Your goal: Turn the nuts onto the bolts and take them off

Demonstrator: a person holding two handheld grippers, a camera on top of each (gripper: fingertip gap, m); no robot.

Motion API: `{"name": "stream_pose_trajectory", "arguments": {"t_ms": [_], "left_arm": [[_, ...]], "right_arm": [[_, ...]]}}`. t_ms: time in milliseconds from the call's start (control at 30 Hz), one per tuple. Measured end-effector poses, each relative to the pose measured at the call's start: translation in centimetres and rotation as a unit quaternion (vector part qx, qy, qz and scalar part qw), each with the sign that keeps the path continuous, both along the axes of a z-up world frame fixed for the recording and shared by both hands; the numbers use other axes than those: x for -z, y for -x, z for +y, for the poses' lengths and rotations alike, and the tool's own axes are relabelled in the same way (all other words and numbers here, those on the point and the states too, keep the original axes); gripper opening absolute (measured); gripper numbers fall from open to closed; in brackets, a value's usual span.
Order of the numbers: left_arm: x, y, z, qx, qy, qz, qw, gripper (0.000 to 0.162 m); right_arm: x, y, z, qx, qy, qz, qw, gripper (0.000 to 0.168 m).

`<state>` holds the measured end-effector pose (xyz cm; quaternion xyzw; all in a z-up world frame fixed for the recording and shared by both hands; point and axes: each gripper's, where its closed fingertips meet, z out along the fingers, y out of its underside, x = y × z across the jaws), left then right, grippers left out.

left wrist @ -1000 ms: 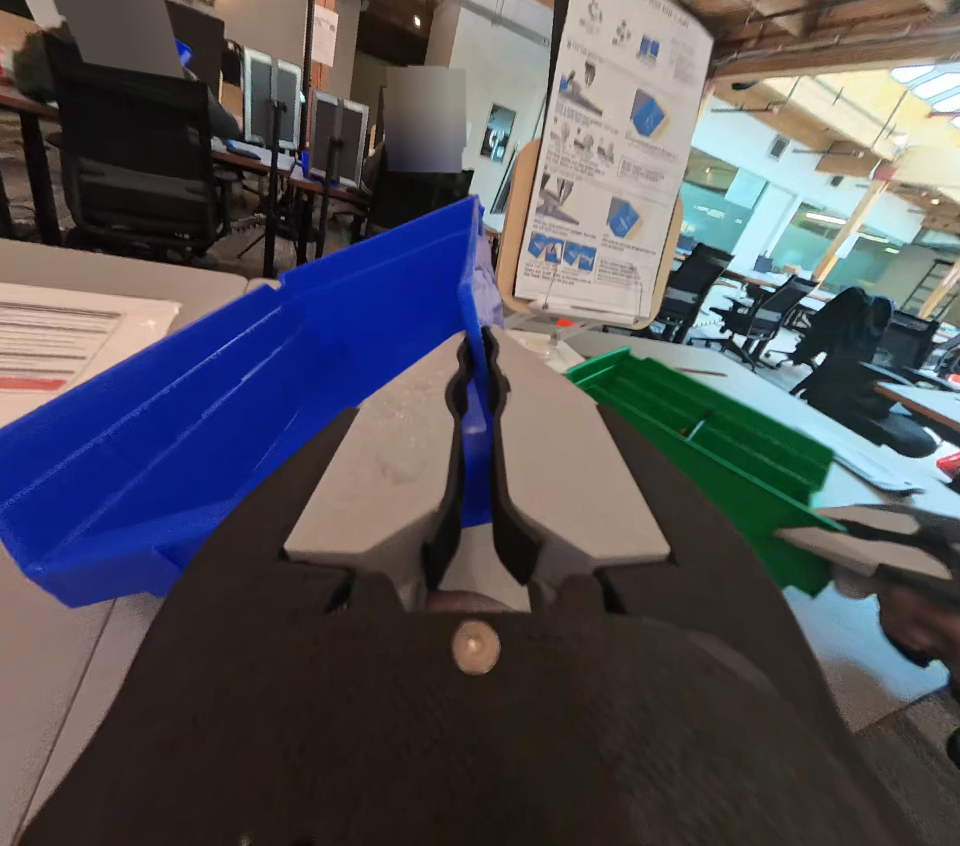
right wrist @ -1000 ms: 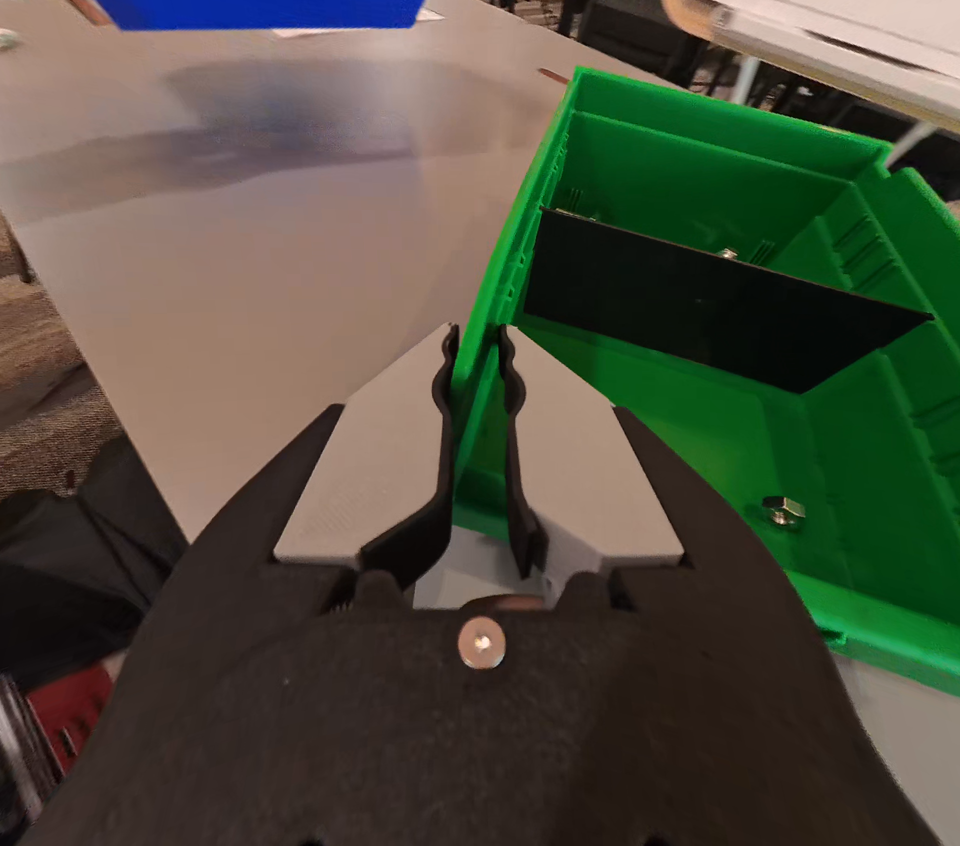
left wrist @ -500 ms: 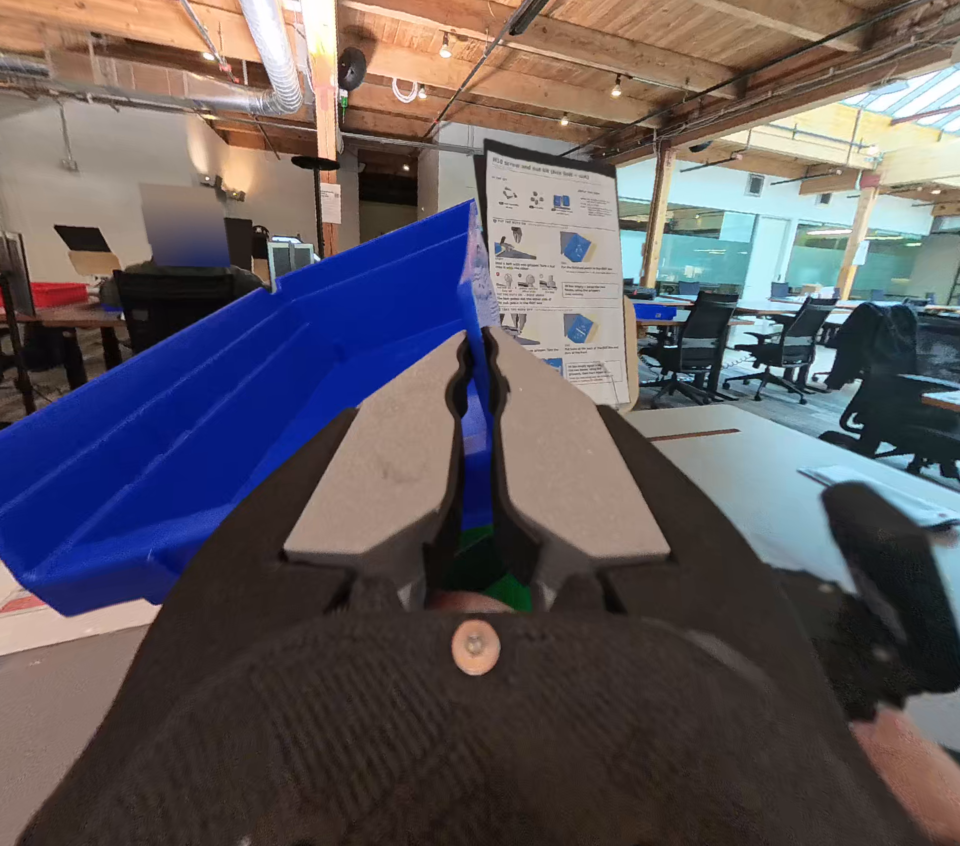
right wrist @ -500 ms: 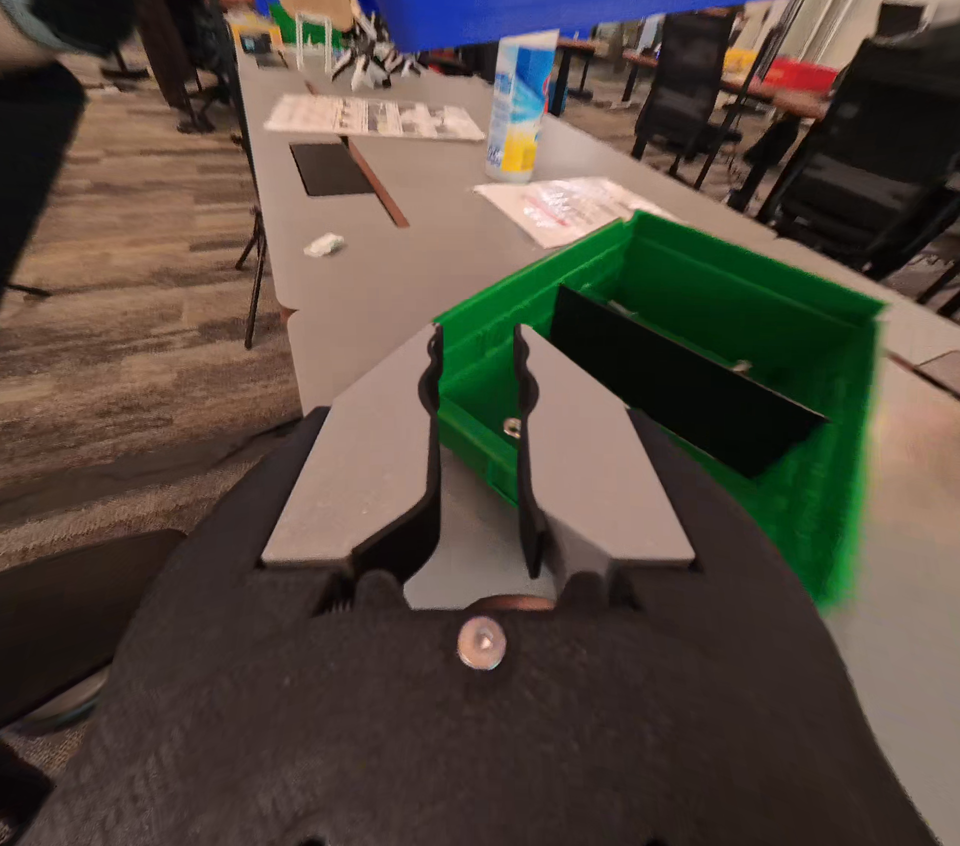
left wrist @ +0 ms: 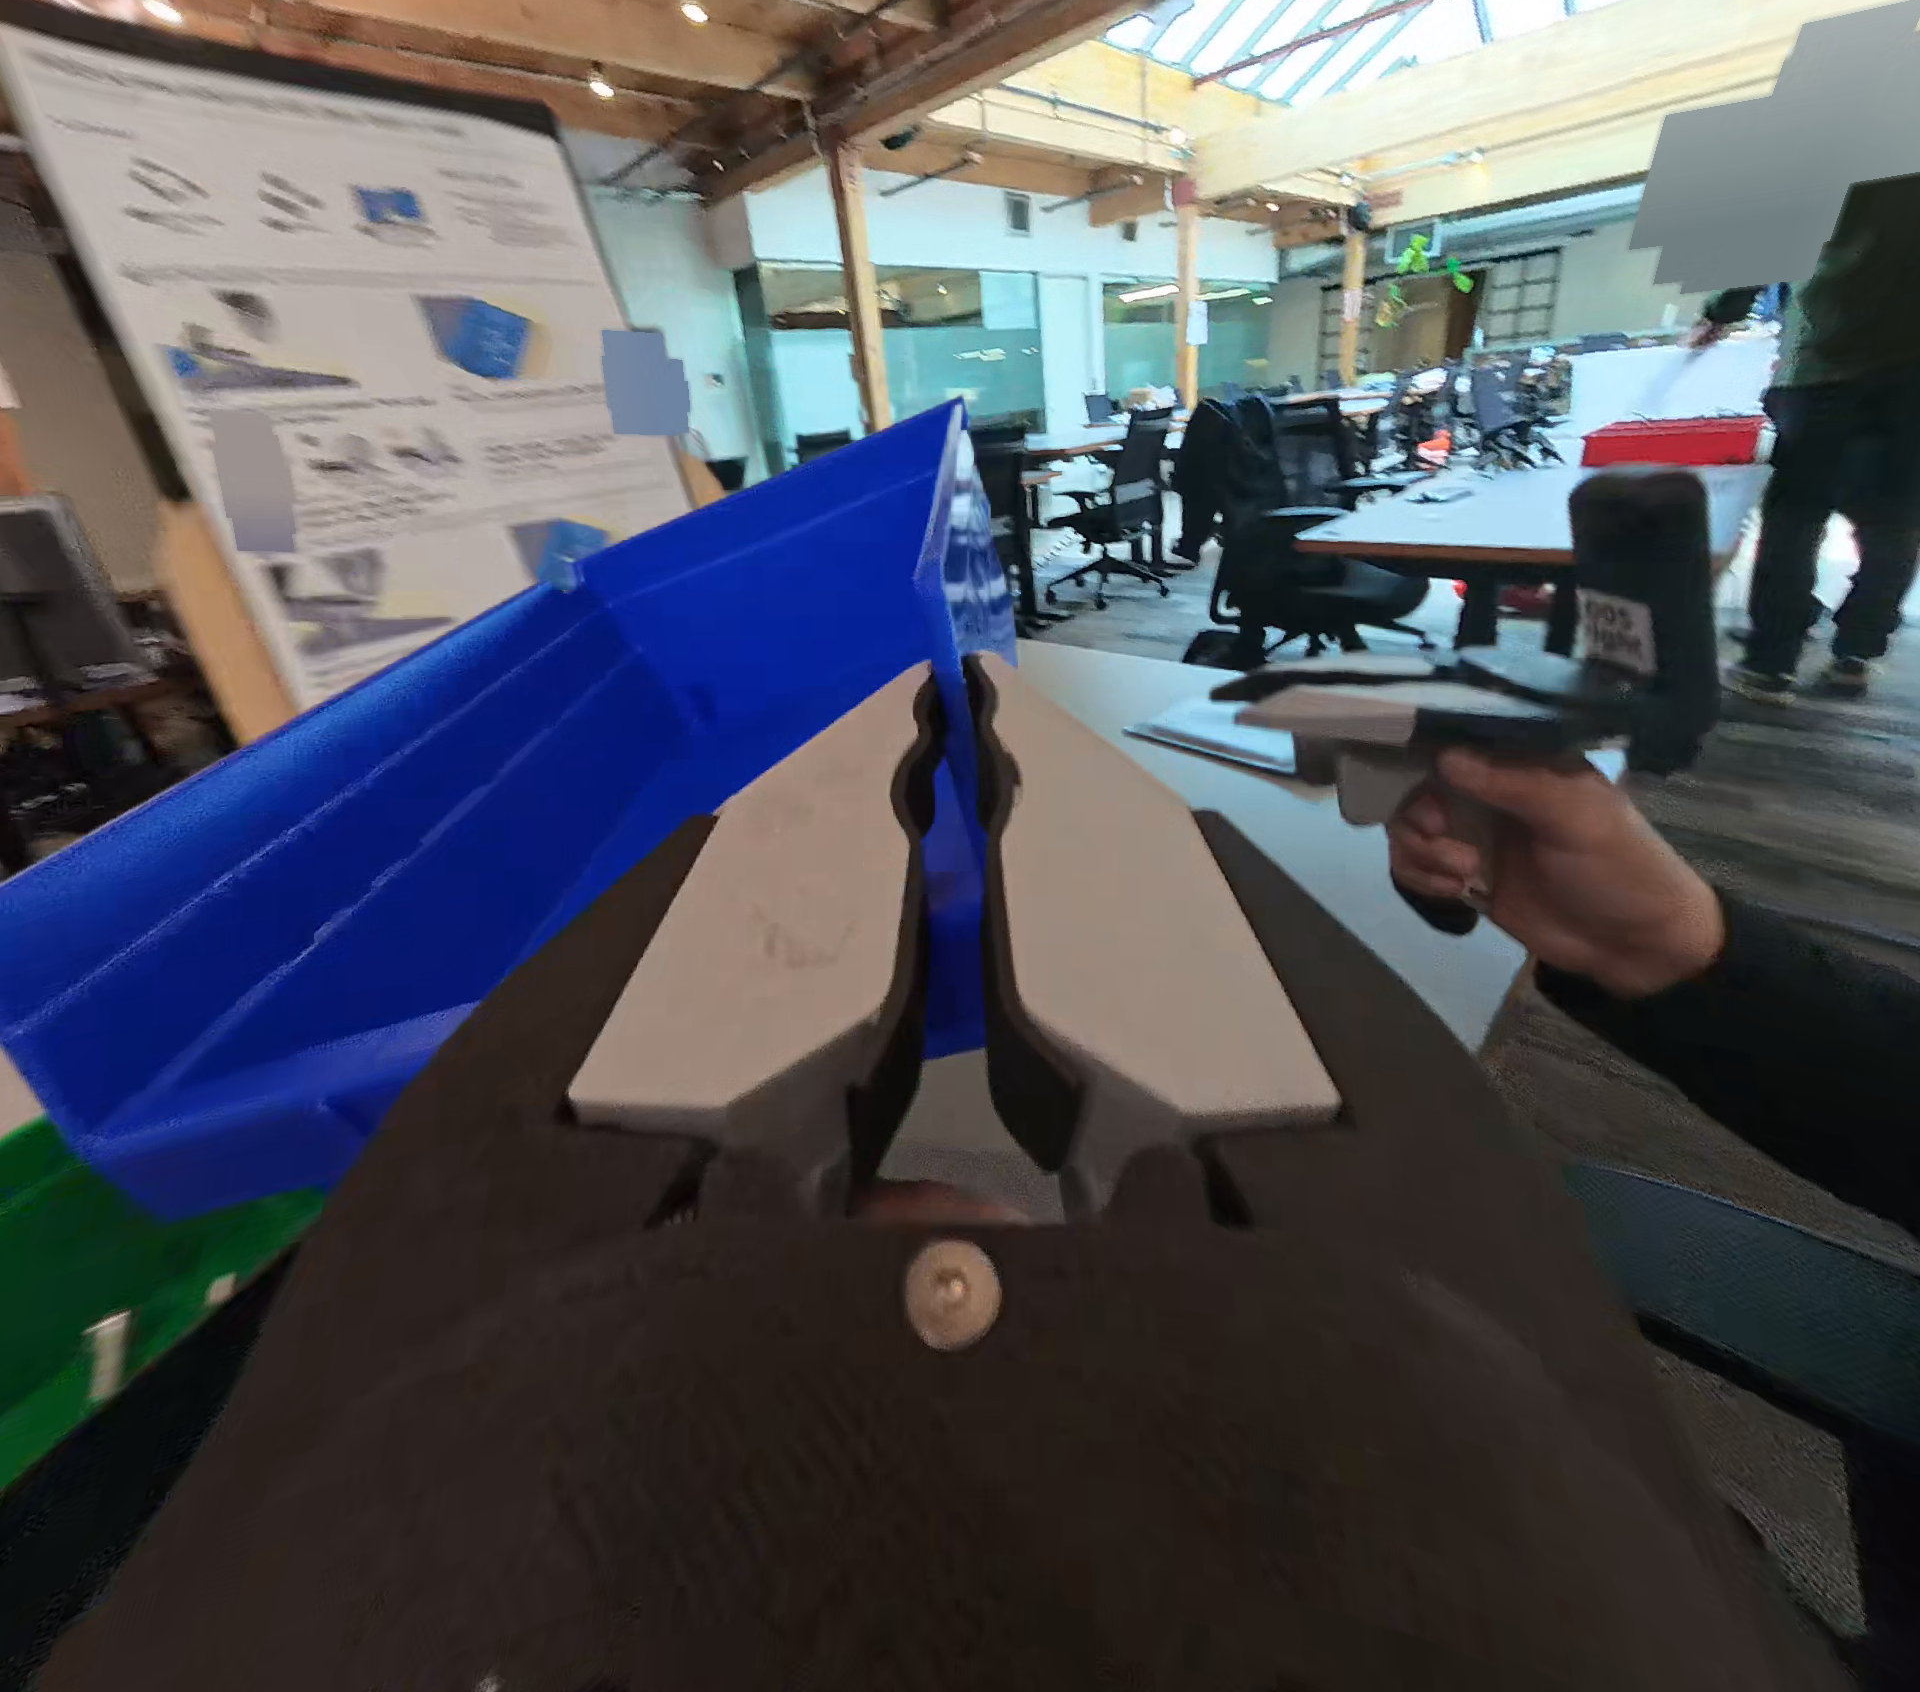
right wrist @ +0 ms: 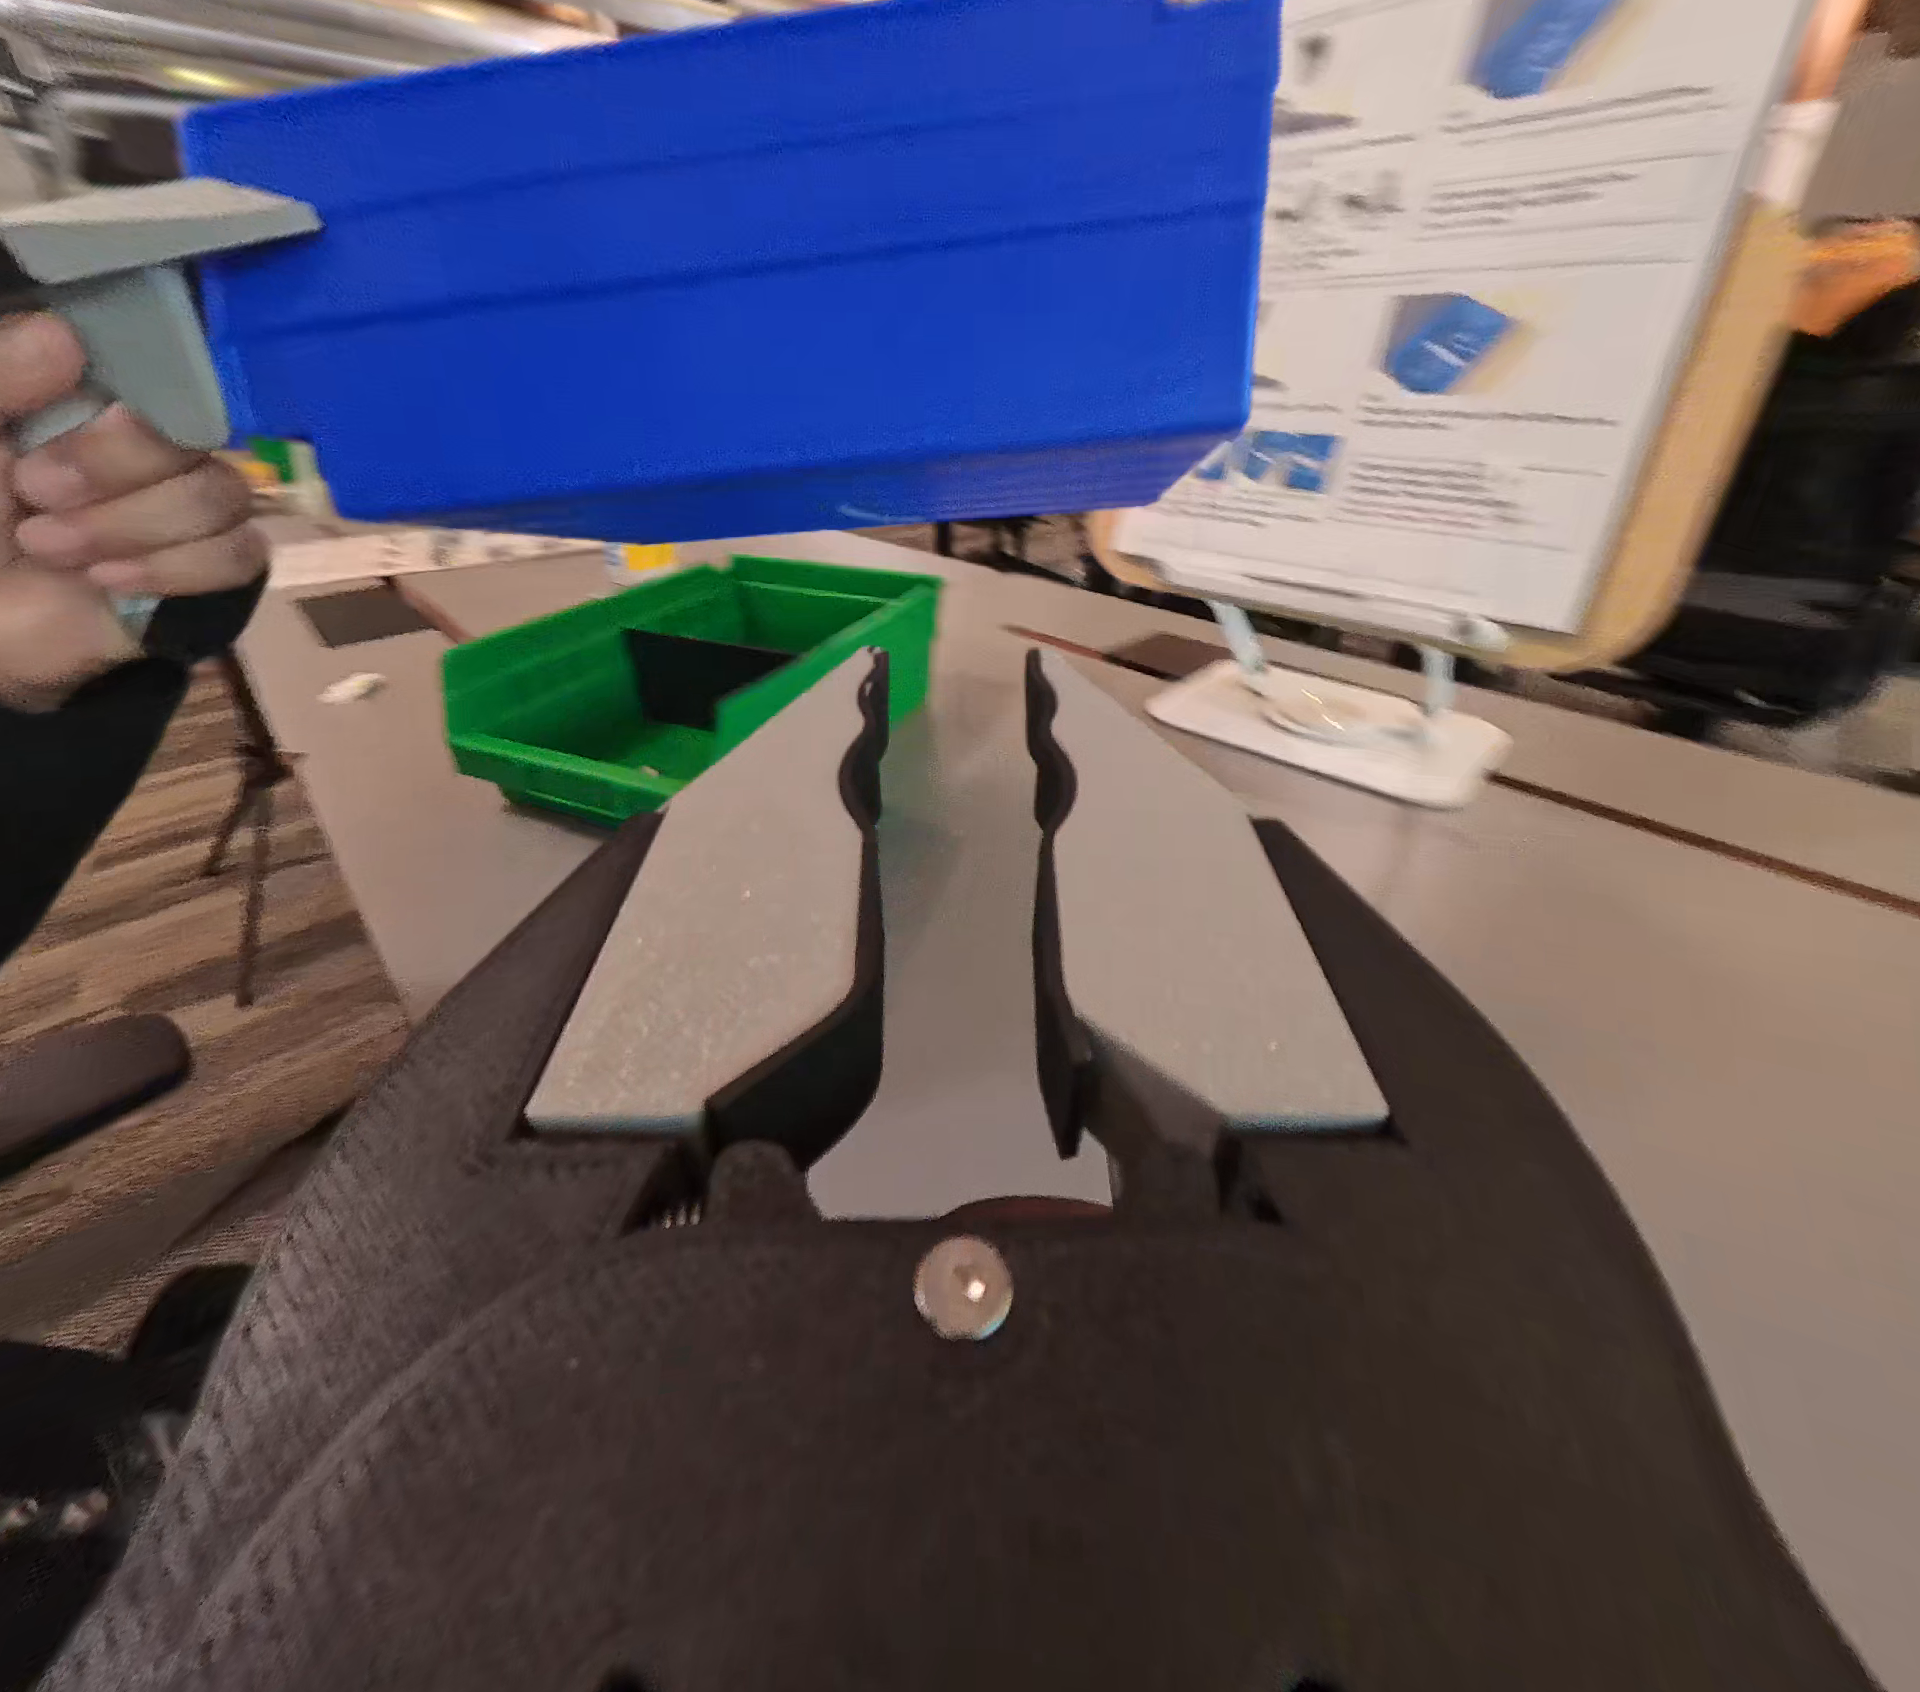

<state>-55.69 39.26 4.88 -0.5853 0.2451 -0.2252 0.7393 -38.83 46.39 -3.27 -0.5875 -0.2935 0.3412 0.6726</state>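
While the left gripper pinches the blue bin's wall aloft, right gripper part-open and empty, lower it level beside the green bin ahead.

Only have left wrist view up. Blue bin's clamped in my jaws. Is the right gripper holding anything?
Observer: No. The right gripper is open, with only bare table showing between its jaws.
Operator: Where's the green bin?
Observer: The green bin sits on the table ahead-left of the right gripper, and nothing grips it.
Operator: What's inside?
Observer: A black divider crosses it. There's a small pale speck near the front wall, too small to identify.
Operator: Is the blue bin clear of the table?
Observer: Yes. The blue bin hangs in the air above the green bin, held at one end by the left gripper.
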Motion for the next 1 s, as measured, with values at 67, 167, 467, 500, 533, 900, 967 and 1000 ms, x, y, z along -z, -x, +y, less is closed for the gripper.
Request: {"name": "stream_pose_trajectory", "arguments": {"t_ms": [67, 167, 467, 500, 533, 900, 967, 1000], "left_arm": [[2.9, -4.4, 1.8, 0.012, 0.015, 0.021, 1.0, 0.0], [8.6, -10.3, 5.0, 0.016, 0.056, 0.054, 0.997, 0.0], [21.3, -19.8, 8.0, 0.019, 0.144, 0.126, 0.981, 0.004], [22.3, -21.4, 7.3, 0.055, 0.189, 0.137, 0.971, 0.014], [22.1, -23.5, 5.4, 0.135, 0.222, 0.116, 0.959, 0.039], [17.3, -9.1, 2.9, 0.165, 0.223, 0.118, 0.953, 0.038], [18.1, -4.9, 4.1, 0.109, 0.221, 0.14, 0.959, 0.036], [18.6, -3.2, 4.5, 0.09, 0.228, 0.138, 0.96, 0.035]], "right_arm": [[1.2, -4.2, 0.7, 0.042, 0.023, -0.013, 0.999, 0.024], [4.2, -9.1, 1.5, 0.095, 0.076, -0.023, 0.992, 0.025], [12.2, -11.1, 2.8, 0.105, 0.208, -0.071, 0.97, 0.026], [12.6, -11.3, 3.5, 0.124, 0.208, -0.086, 0.966, 0.025], [12.6, -11.8, 4.2, 0.148, 0.201, -0.095, 0.964, 0.024], [6.9, -8.9, -1.4, 0.087, 0.129, -0.107, 0.982, 0.03], [7.3, -4.9, -4.1, -0.015, 0.142, -0.118, 0.983, 0.029], [8.5, -3.3, -4.8, -0.044, 0.159, -0.148, 0.975, 0.03]]}}
